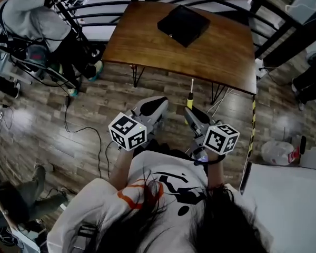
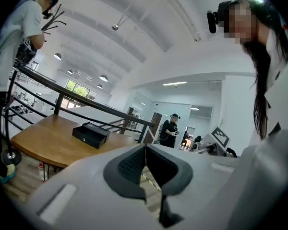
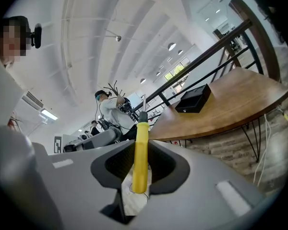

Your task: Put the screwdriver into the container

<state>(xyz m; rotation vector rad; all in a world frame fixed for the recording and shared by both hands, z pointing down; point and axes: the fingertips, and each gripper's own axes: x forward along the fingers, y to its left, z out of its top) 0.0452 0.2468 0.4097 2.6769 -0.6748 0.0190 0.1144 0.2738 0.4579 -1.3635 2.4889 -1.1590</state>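
Screwdriver (image 3: pixel 140 152), with yellow handle, black collar and thin metal shaft, is sitting clamped by its handle in the right gripper (image 3: pixel 140 169), just short of the wooden table (image 1: pixel 147 41) bearing the black container (image 1: pixel 183 24). Left gripper (image 2: pixel 145 169) is hanging alongside, jaws together, empty.

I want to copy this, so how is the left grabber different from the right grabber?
The right gripper clamps a yellow-handled screwdriver; the left gripper holds nothing. The left gripper's jaws meet, while the right gripper's are kept apart by the handle. Both are grey and carry a marker cube.
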